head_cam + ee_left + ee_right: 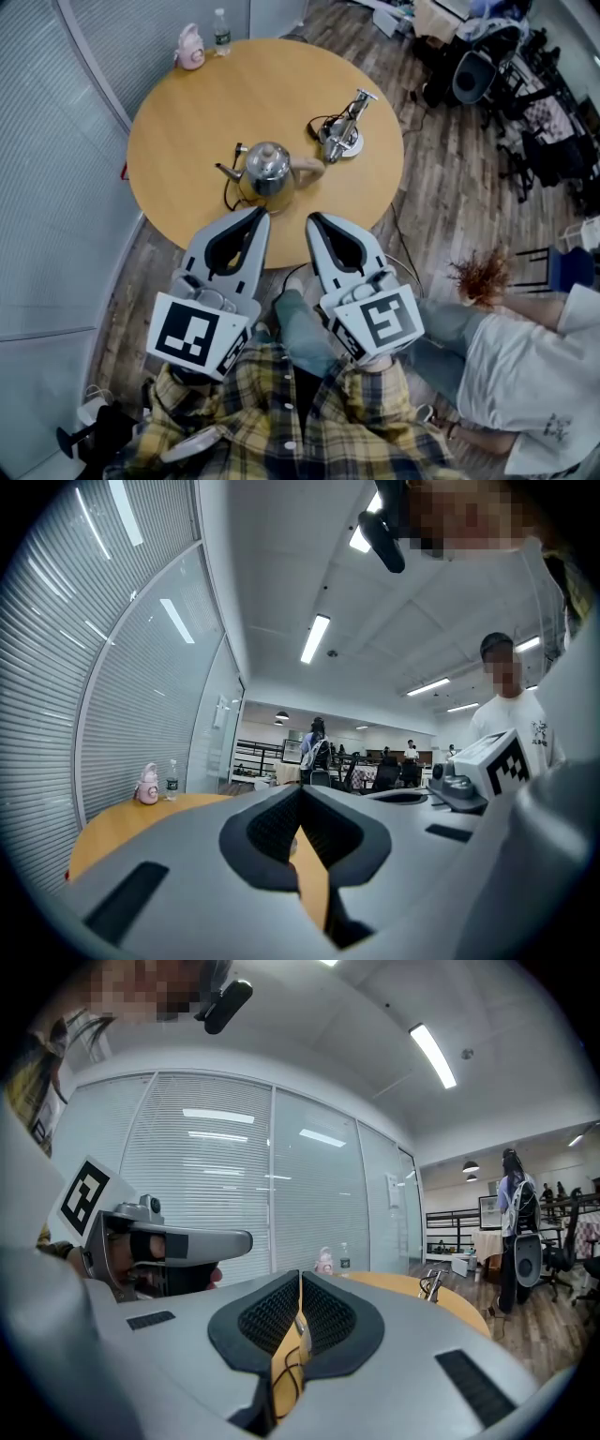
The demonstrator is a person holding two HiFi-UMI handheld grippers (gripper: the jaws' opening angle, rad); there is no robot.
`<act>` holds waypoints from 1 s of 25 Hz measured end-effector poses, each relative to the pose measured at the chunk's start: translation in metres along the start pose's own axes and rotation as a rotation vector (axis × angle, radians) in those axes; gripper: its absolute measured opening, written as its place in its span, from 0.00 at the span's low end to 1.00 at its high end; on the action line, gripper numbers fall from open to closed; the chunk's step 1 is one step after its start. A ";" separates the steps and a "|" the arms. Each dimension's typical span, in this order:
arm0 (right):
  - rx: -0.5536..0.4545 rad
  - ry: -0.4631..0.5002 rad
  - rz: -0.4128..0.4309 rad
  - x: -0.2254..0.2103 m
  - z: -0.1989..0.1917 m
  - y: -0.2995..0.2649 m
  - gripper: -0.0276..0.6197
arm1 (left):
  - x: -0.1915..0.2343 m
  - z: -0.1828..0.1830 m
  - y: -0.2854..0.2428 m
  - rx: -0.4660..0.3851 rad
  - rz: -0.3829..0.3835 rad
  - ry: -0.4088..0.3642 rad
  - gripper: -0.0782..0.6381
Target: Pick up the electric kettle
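Grey left gripper (255, 216) and right gripper (314, 221) — both closed, empty — face a shiny metal kettle (269, 167) (probably heavy, slippery; grab its handle (307, 167)).

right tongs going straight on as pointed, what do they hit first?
Probably the electric kettle, handle side; the shut right tongs aim at it over the table. Depth unclear.

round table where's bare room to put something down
Widest bare patch: the round table's left half, between the pink flask and the electric kettle. Also the far middle, behind the kettle. Crowded: kettle, cords and metal appliance near the front.
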State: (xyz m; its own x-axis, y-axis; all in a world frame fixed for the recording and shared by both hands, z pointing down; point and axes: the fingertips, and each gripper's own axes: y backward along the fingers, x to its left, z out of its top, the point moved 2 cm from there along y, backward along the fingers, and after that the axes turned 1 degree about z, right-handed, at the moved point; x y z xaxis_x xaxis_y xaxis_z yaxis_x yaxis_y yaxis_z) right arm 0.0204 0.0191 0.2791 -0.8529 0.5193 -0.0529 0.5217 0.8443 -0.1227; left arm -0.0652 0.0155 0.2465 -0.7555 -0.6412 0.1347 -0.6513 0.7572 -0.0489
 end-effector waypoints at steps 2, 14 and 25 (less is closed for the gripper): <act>0.006 0.000 0.010 -0.015 0.001 -0.011 0.09 | 0.006 0.003 -0.018 -0.005 0.009 -0.003 0.11; 0.029 0.017 0.098 -0.097 0.017 -0.066 0.09 | 0.033 0.021 -0.107 -0.020 0.106 0.001 0.11; 0.054 0.043 0.192 -0.117 0.017 -0.093 0.09 | 0.047 0.022 -0.127 -0.020 0.196 0.001 0.11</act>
State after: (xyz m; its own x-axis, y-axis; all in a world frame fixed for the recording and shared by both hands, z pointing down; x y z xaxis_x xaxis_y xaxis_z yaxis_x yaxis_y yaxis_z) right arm 0.0709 -0.1226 0.2796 -0.7354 0.6766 -0.0379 0.6722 0.7212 -0.1671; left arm -0.0193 -0.1136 0.2370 -0.8678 -0.4808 0.1253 -0.4899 0.8700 -0.0551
